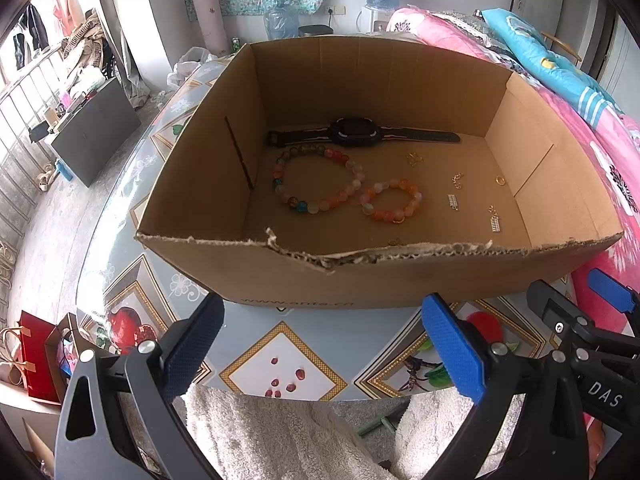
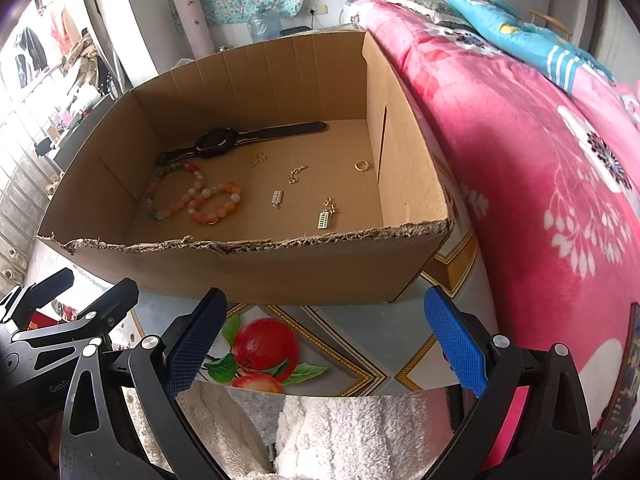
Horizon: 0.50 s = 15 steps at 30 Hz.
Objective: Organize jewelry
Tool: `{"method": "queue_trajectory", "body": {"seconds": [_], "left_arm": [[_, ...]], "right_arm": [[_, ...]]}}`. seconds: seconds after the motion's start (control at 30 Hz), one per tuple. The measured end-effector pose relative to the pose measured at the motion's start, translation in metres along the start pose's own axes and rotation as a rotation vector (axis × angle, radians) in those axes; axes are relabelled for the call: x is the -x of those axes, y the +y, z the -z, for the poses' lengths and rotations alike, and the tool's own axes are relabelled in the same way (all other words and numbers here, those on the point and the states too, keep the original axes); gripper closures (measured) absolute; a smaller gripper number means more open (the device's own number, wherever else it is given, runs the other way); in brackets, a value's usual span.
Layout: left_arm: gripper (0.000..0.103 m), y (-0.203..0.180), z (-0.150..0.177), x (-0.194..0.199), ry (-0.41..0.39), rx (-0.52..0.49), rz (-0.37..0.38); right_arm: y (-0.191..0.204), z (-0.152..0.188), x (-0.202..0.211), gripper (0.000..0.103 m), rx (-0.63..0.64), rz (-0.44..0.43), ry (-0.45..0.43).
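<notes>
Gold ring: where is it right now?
The gold ring lies on the box floor by the right wall, right of the small chain; the left wrist view shows it too.

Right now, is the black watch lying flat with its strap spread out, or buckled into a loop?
Spread flat. The black watch lies on the cardboard box floor, strap ends extended to both sides.

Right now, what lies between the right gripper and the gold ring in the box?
In the right wrist view, the right gripper stands outside the cardboard box. The box's torn front wall and an abacus charm lie before the gold ring.
</notes>
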<state>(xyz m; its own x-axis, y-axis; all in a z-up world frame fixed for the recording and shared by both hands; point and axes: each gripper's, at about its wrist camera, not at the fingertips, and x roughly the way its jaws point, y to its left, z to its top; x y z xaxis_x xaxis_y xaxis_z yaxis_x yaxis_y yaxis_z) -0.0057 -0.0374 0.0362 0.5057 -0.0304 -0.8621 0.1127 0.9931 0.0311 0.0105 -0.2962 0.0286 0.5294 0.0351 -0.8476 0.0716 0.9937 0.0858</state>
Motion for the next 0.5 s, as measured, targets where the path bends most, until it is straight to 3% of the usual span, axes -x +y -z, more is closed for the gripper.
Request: {"method": "queue_trajectory", "body": {"seconds": [0.5], "left_arm": [[0.006,0.0003,-0.0009,-0.0011,0.003,-0.001,0.000]], "right_arm": [[-0.0021,-0.0013,-0.0009,0.008,0.002,0.001,0.001]]}}
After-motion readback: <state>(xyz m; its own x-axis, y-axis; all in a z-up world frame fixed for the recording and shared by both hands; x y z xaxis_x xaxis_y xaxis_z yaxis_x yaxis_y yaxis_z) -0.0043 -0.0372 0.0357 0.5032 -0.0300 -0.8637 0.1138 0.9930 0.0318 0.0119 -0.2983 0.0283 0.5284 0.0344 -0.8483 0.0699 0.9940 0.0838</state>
